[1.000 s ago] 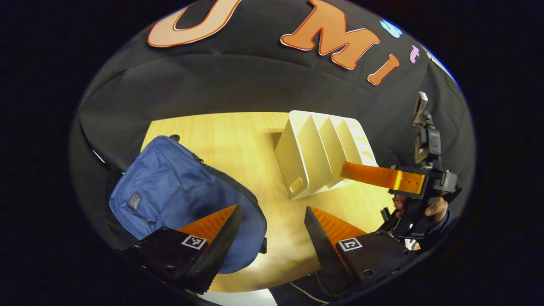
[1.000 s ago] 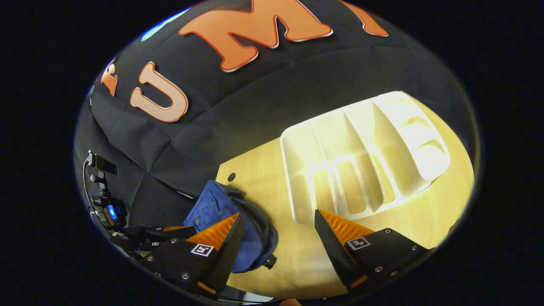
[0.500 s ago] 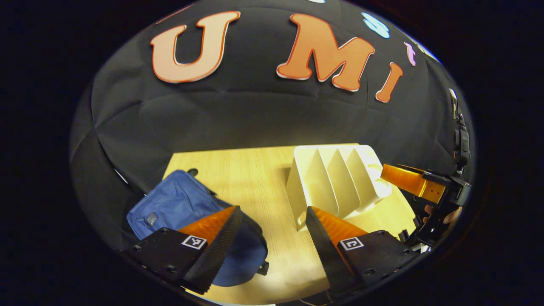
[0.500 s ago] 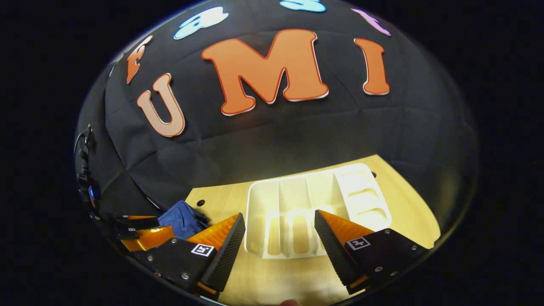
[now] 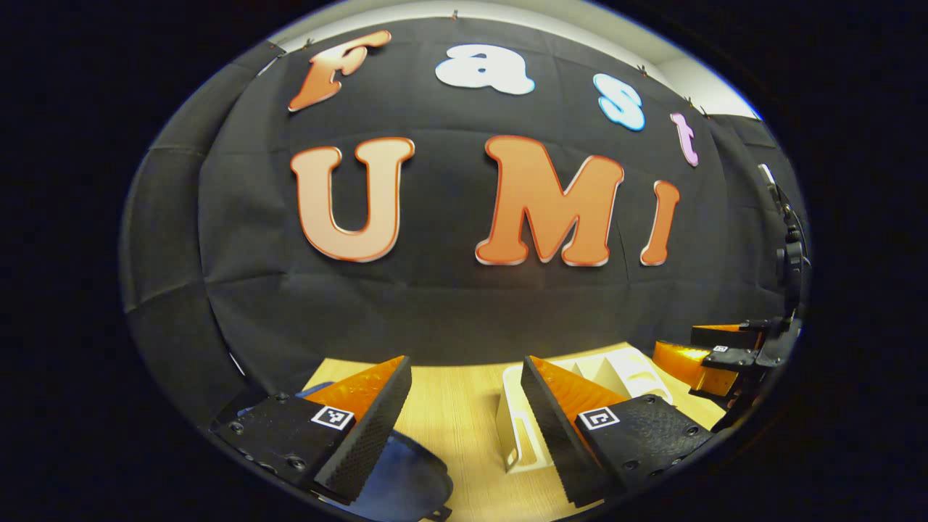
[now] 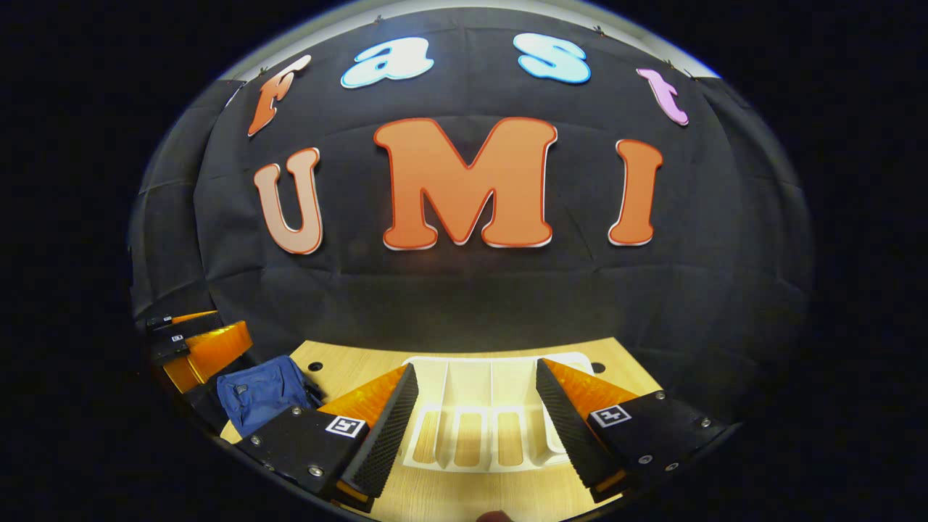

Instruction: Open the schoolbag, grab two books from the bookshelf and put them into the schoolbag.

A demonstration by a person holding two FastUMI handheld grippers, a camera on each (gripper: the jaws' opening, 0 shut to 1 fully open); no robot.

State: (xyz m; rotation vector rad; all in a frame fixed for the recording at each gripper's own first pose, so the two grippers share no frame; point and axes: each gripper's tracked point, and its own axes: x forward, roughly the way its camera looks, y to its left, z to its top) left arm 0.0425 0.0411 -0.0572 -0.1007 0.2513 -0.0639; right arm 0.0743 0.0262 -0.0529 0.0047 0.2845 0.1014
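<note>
Both hand-held grippers are raised and aimed at the booth wall, well clear of the work. The left hand-held gripper point(image 5: 464, 413) has its fingers spread wide with nothing between them; the right hand-held gripper point(image 6: 475, 420) is likewise wide apart and holding nothing. The blue schoolbag point(image 6: 264, 391) lies on the bench point(image 5: 457, 413) toward its left end; in the left gripper view only a part of the schoolbag point(image 5: 402, 478) shows below the left finger, and whether its zip is open or closed cannot be told. The white bookshelf point(image 6: 471, 406) stands near the middle of the bench, apart from the bag, and its visible compartments appear bare, with no books to be seen in them. Risks, as judged: with both cameras tilted up, any descent would be made with the bag and shelf at the bottom margin of view, so a finger could knock the light shelf or drag the soft bag. If the books are already packed, the bag left unzipped may spill them. Should either book remain elsewhere, the task would stand incomplete.
</note>
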